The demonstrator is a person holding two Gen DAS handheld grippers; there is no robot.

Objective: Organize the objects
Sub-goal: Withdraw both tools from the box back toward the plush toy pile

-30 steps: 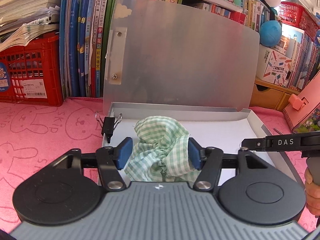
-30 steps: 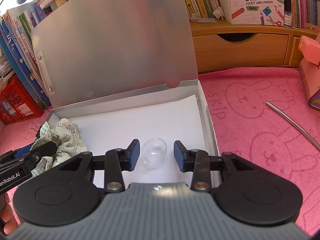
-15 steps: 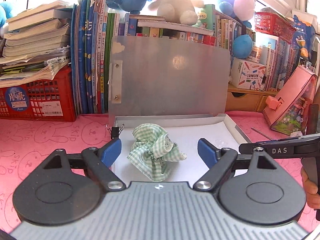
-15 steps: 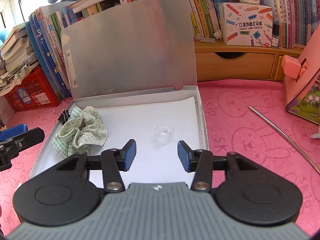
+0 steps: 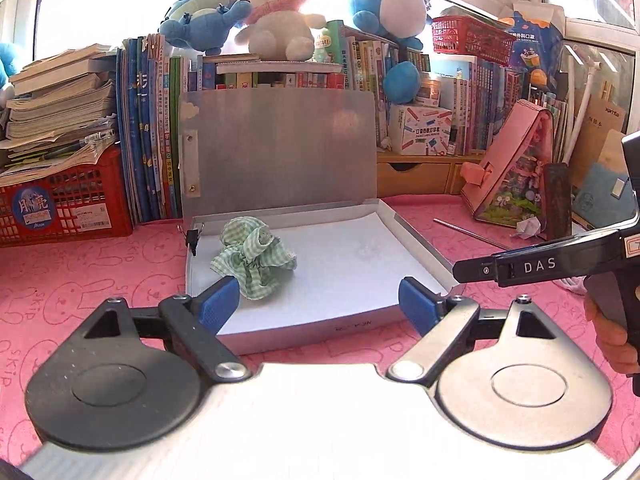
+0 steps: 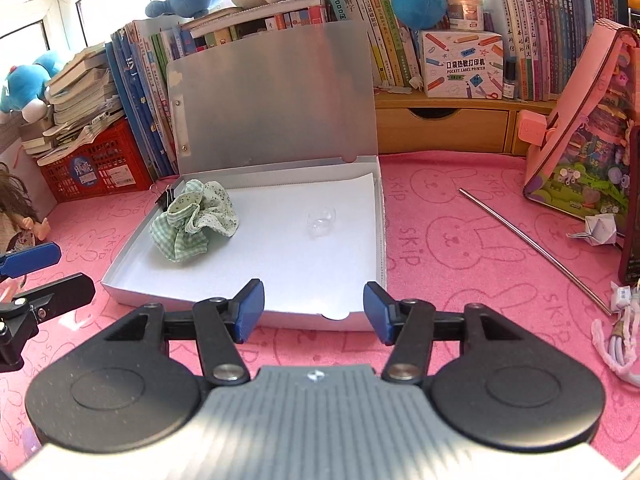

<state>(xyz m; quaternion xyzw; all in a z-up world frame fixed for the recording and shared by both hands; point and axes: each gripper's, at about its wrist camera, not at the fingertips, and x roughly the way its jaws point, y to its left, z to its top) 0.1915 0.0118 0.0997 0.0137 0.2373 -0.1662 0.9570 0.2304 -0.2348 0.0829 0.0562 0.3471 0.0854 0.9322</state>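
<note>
A crumpled green checked cloth lies at the left of the open silver box. A small clear plastic cup rests on the white paper at the box's right. My left gripper hovers before the box's front edge, its jaws opening wide, with nothing between them. My right gripper also hangs over the front edge, jaws opening and empty. Each gripper stands well back from its object. A hand holds the right gripper at the edge of the left wrist view.
The box lid stands upright against rows of books. A black binder clip sits at the box's back left corner. A metal rod, a pink toy house and a white cable lie to the right; a red crate is at the left.
Both grippers drew back and rose away from the box while their jaws spread. The left let go of the cloth and the right of the clear cup; both stayed in the box.
</note>
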